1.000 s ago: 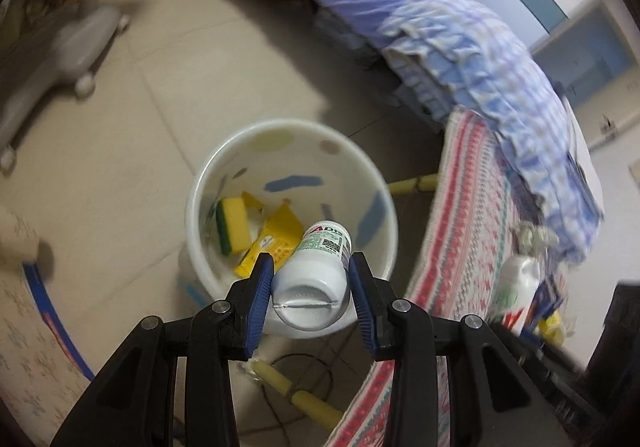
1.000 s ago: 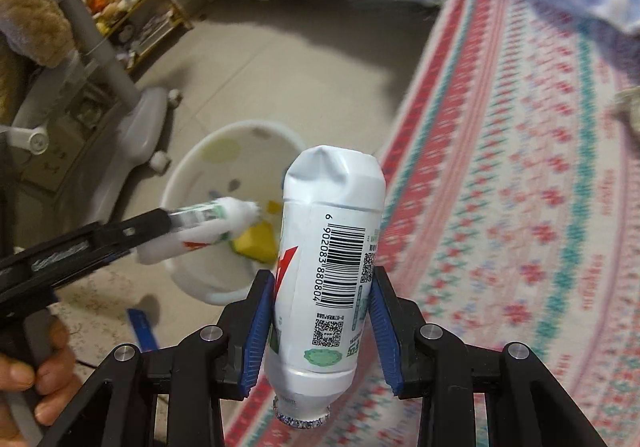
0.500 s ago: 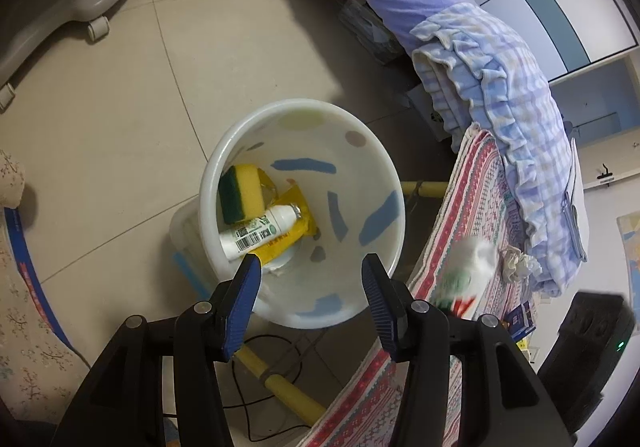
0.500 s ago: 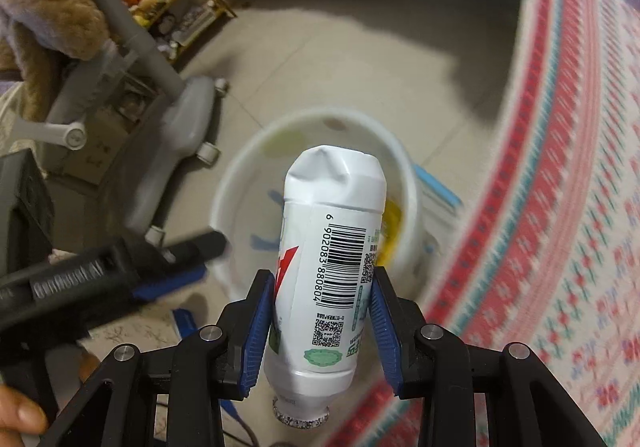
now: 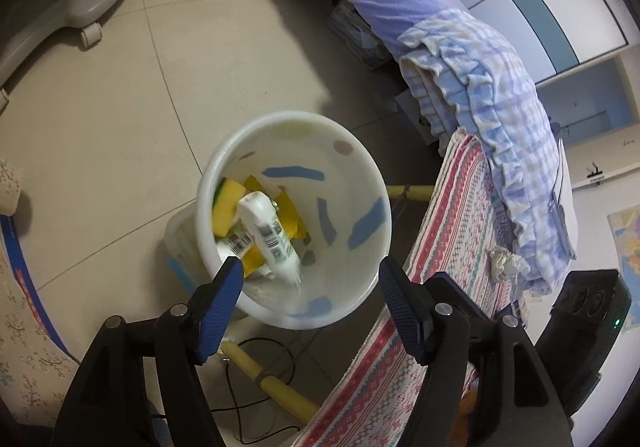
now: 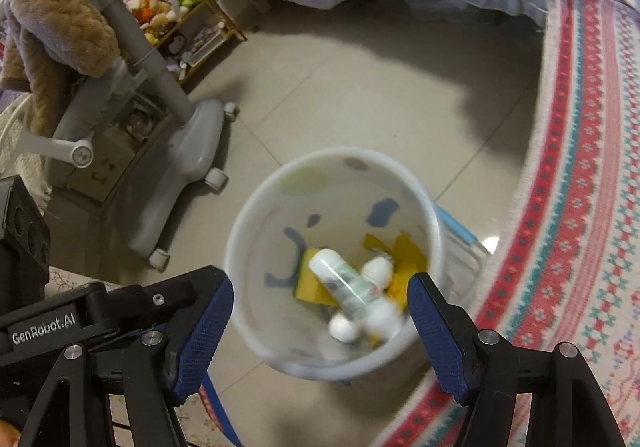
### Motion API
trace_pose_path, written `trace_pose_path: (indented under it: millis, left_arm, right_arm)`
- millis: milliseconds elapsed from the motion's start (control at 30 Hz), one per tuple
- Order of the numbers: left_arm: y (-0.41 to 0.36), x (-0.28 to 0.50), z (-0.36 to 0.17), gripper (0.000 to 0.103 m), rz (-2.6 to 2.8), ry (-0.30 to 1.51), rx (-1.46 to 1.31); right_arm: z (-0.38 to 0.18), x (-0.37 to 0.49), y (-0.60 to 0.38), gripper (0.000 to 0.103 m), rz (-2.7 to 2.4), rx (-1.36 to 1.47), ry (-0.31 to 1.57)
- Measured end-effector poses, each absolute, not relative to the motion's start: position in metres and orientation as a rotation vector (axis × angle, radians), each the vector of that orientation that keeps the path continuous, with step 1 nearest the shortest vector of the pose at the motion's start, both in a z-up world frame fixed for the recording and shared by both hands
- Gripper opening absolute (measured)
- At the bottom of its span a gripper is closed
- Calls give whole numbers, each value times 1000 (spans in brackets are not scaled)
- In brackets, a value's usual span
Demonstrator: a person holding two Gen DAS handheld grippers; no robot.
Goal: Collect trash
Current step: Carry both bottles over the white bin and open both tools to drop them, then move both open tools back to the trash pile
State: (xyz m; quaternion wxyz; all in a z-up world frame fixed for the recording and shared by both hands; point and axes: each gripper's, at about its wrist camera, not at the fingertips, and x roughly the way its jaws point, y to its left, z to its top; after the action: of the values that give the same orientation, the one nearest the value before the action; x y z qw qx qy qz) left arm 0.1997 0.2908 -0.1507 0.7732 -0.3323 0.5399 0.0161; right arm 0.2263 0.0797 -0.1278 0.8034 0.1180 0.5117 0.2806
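The right gripper has released its bottle into the bin, and with the left gripper also spread empty, both are free for more trash.

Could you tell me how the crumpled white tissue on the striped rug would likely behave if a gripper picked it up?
The crumpled tissue is probably very light and soft, so it would squash between the fingers. Lying wadded on the striped rug, it seems unlikely to roll or slip.
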Motion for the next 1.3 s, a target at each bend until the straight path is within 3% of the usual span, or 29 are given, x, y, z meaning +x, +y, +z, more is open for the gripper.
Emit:
trace_pose_path:
  millis: [800, 1033, 1300]
  left_arm:
    - [180, 158, -91, 73, -87, 1145, -444]
    - [124, 134, -65, 73, -185, 1099, -328]
    - [36, 133, -78, 76, -273, 1162, -194]
  right_arm:
    - [-69, 170, -60, 79, 392, 364, 1053]
    - [-48, 136, -118, 81, 327, 392, 1025]
    - [-50, 103, -208, 83, 188, 481, 1033]
